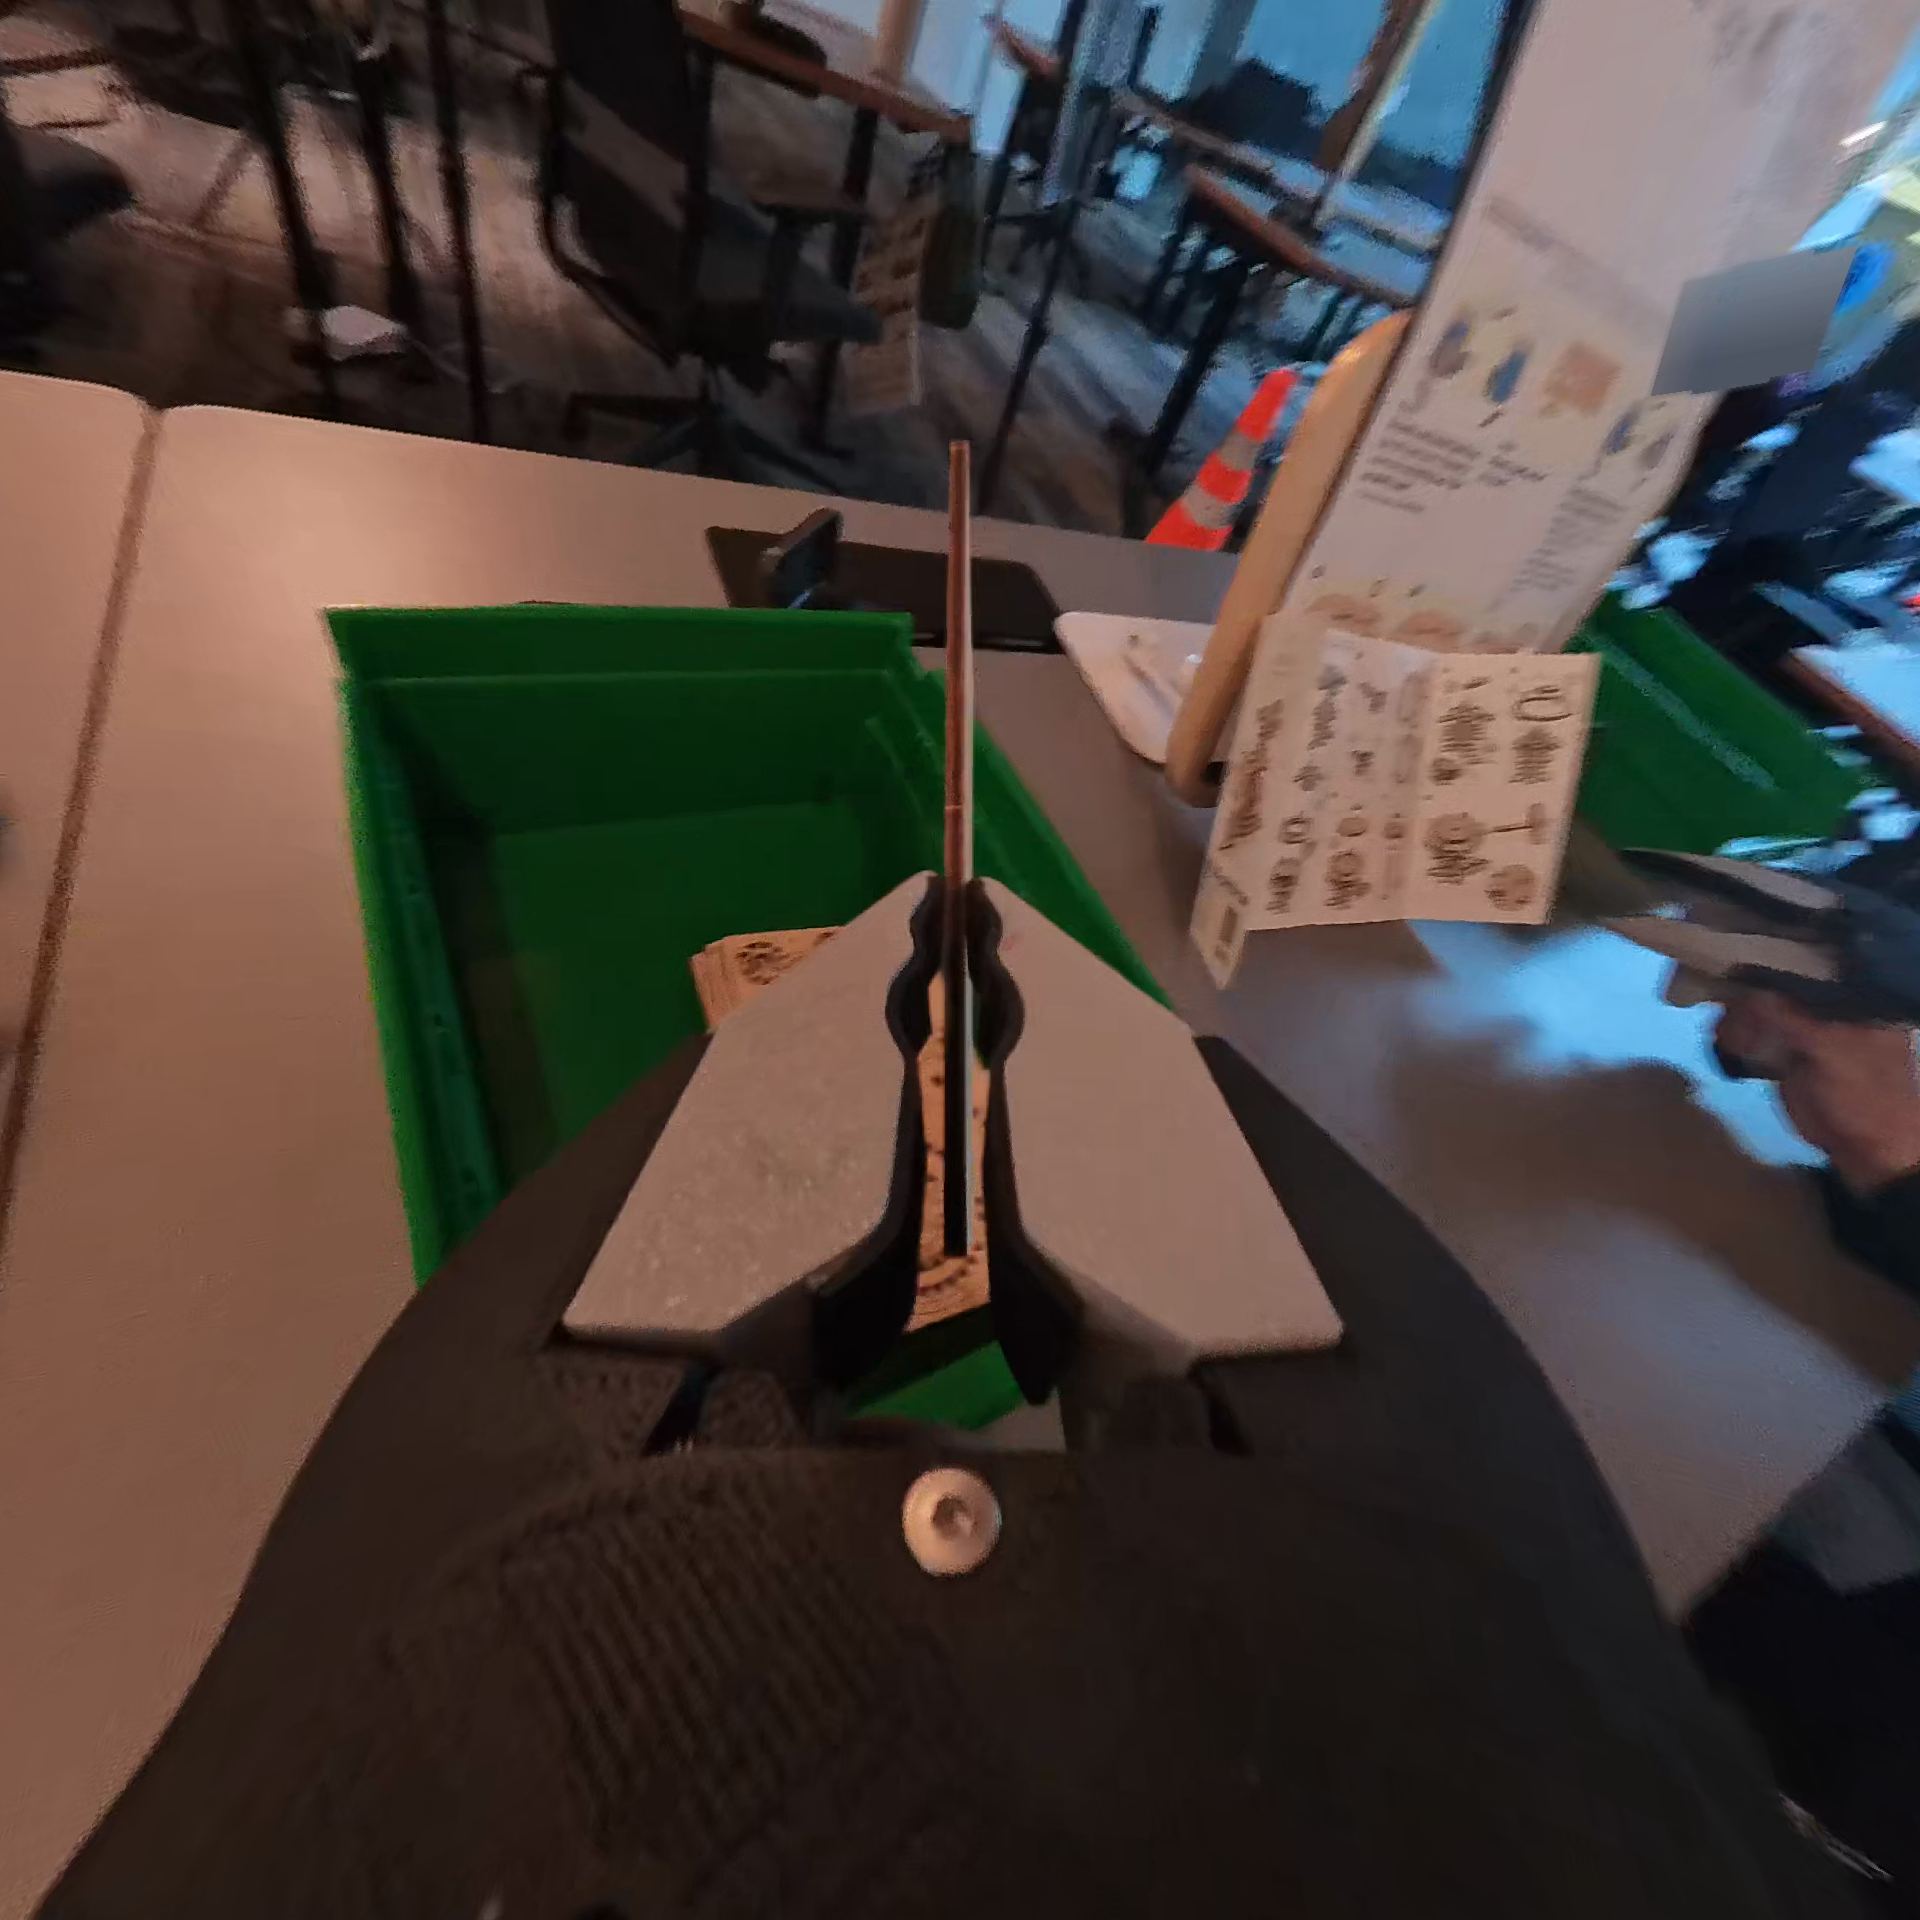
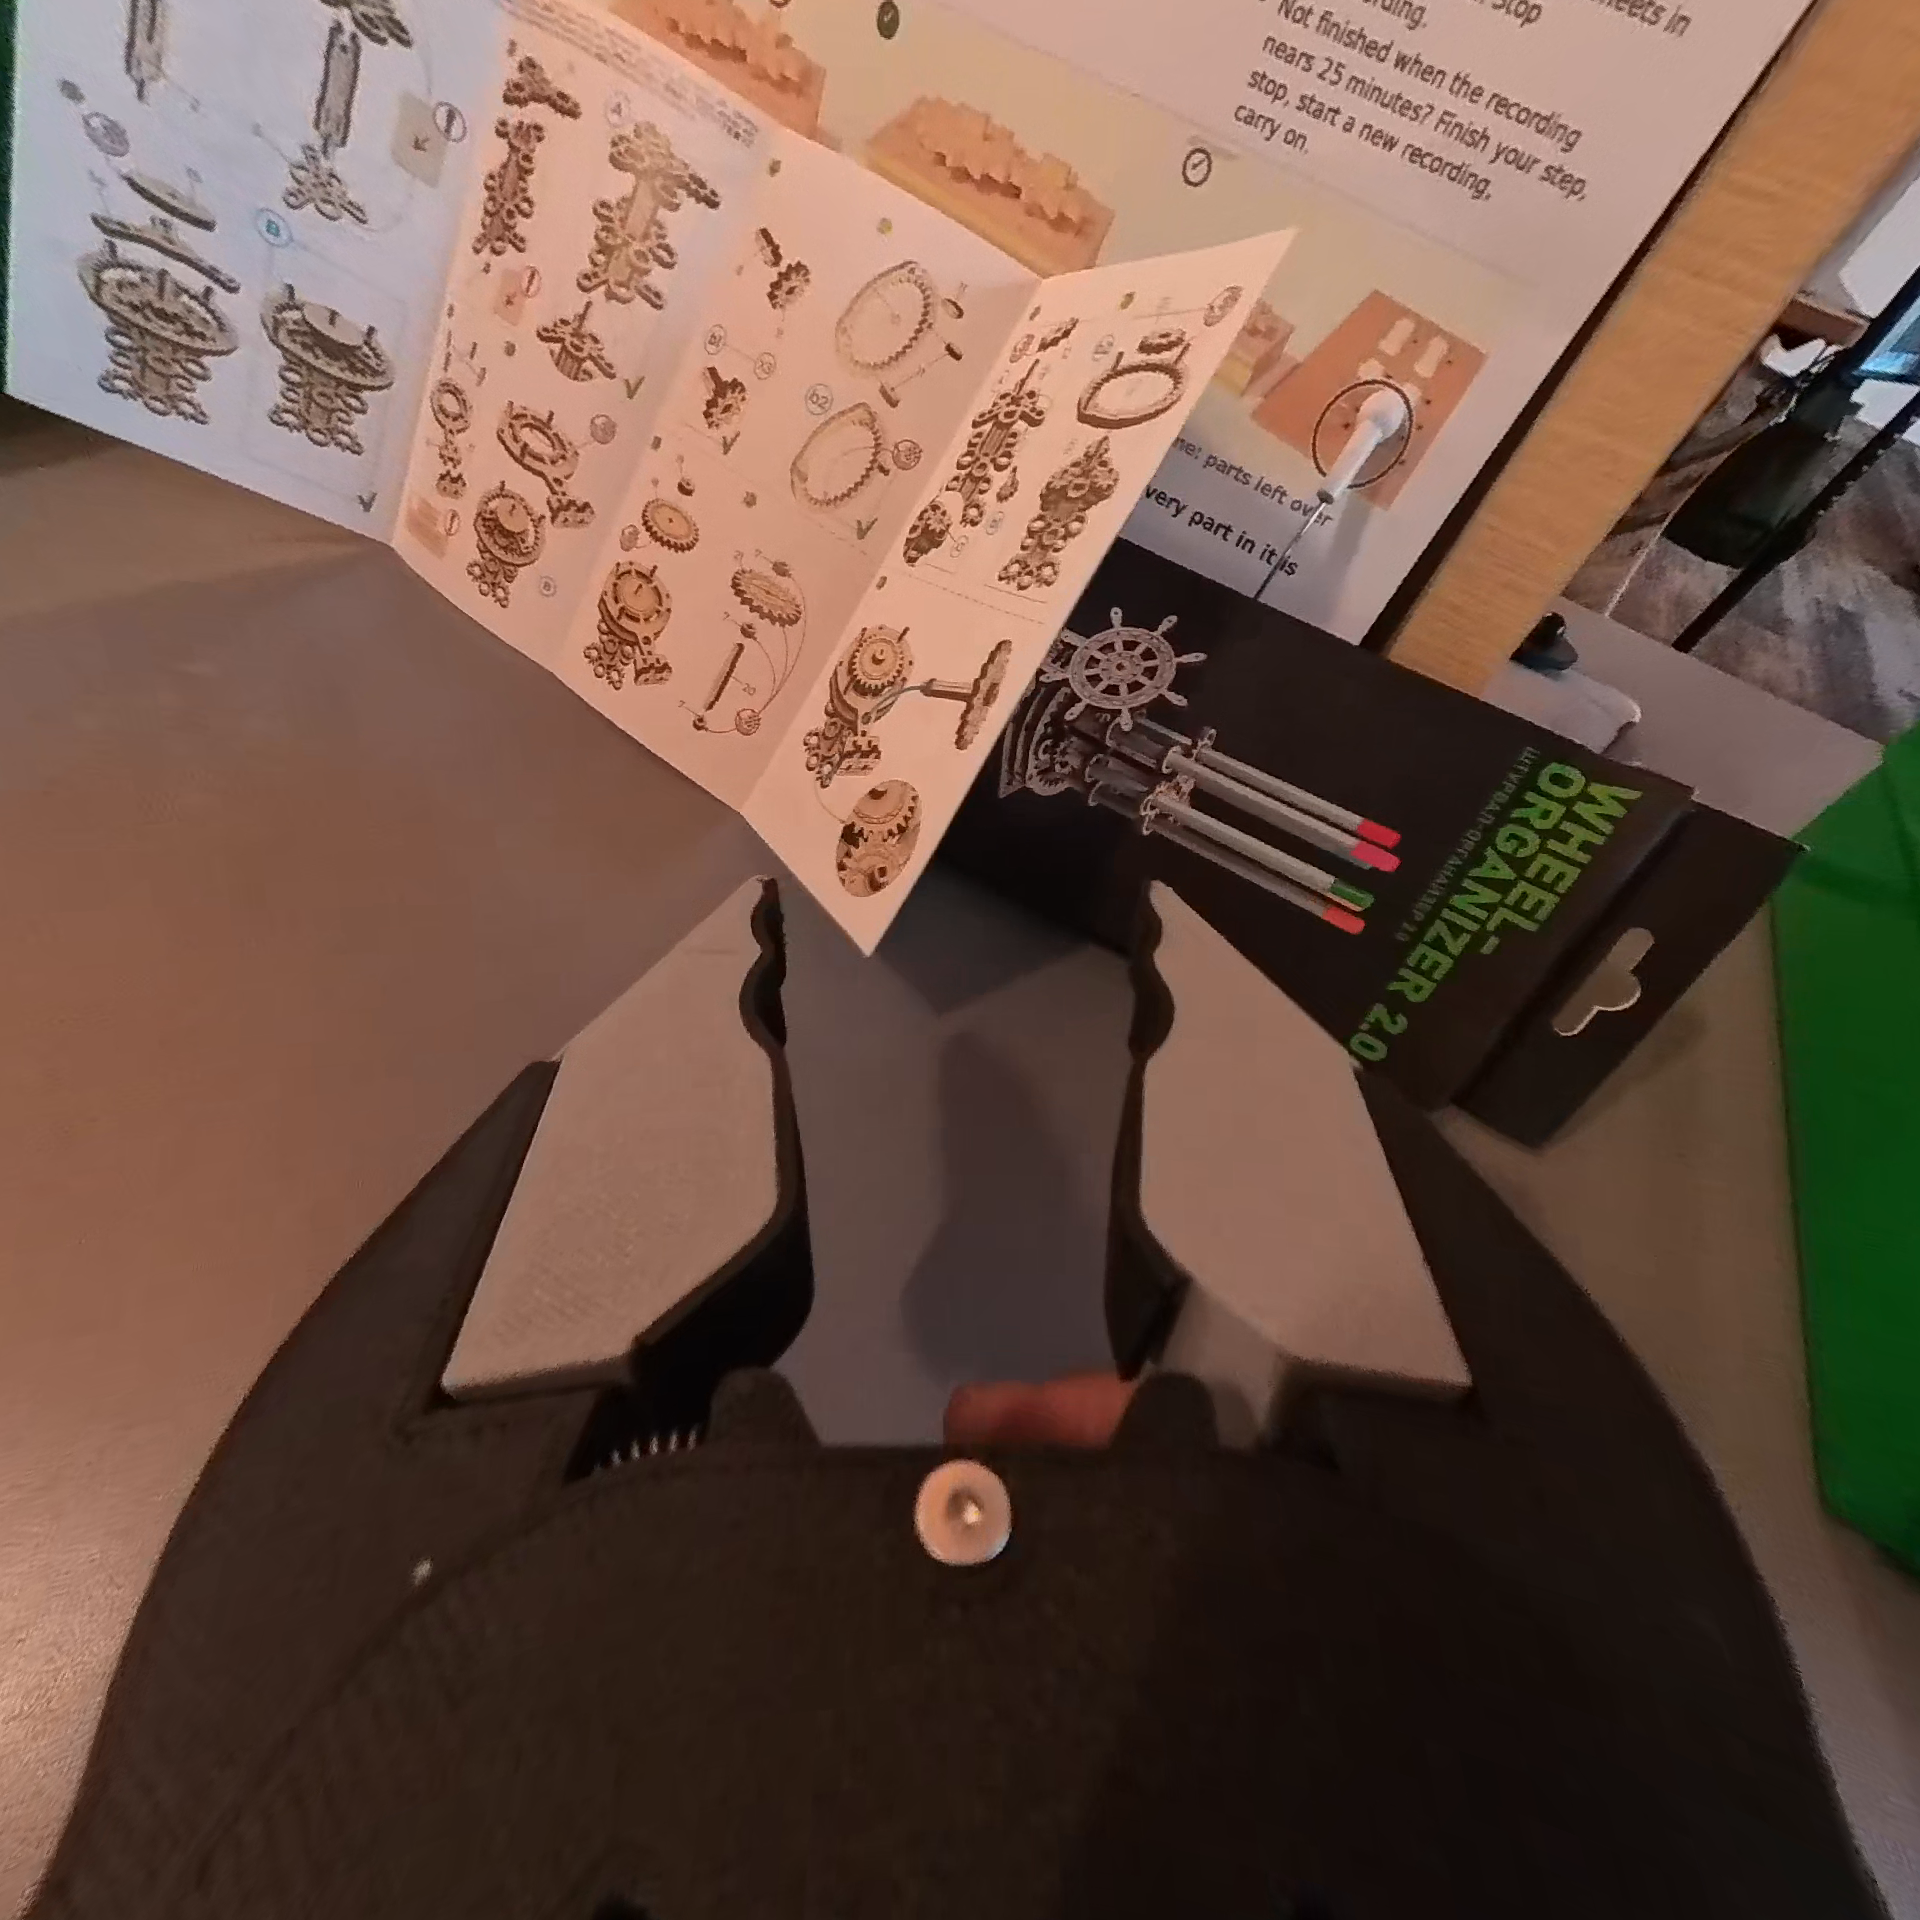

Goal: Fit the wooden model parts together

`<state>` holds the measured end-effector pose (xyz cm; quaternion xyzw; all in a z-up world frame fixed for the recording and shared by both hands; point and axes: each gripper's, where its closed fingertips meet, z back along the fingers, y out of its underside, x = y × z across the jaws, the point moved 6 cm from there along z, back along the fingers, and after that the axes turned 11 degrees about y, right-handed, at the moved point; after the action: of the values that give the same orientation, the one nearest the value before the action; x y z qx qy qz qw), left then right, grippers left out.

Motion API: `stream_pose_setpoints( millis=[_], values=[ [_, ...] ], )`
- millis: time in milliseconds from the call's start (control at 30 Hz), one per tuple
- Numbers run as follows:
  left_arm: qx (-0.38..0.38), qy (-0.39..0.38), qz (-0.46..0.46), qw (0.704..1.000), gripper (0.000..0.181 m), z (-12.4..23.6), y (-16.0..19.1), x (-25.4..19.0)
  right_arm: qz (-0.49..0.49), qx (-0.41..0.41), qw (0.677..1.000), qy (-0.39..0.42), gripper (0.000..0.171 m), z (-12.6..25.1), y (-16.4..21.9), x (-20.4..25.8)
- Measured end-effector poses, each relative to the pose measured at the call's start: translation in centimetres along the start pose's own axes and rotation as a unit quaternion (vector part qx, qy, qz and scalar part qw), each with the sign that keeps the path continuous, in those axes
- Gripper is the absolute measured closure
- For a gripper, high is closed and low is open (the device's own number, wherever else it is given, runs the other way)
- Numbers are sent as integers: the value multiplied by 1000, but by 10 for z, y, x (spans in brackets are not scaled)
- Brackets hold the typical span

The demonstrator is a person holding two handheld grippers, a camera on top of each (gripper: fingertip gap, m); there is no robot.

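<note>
Left gripper (image 1: pixel 958 904): fingers clamped on thin wooden sheet (image 1: pixel 958 665), edge-on, upright above green bin (image 1: pixel 436 852) on worktop (image 1: pixel 208 935). Right gripper (image 2: pixel 951 914): fingers apart, empty, facing folded instruction leaflet (image 2: pixel 727 436); dark product box (image 2: pixel 1455 914) beside.

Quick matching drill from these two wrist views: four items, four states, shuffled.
Items:
1. left claw
2. right claw
3. green bin
4. black box

States:
A. lying flat on the table beside the standing leaflet
B. open, nothing between the fingers
C. under the left claw, a wooden sheet inside
D. shut on a thin wooden sheet seen edge-on

Pairs: 1-D, 2-B, 3-C, 4-A
</note>
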<state>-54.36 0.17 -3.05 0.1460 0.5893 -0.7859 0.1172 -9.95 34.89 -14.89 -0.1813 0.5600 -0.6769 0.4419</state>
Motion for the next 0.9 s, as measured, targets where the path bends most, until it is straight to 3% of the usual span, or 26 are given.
stream_pose_setpoints(
  millis=[367, 767, 900],
  values=[
    [128, -223, 13, 966, 180, -40, 36, 79, 15, -2, 1000, 13, 108, 1, 2, 0],
    [194, -286, -36, 938, 179, -33, 38, 99, 25, -8, 1000, -4, 107, 4, -3, 8],
    [229, -329, -69, 913, 176, -31, 40, 104, 28, -21, 999, -6, 107, 10, -8, 8]
  ],
)
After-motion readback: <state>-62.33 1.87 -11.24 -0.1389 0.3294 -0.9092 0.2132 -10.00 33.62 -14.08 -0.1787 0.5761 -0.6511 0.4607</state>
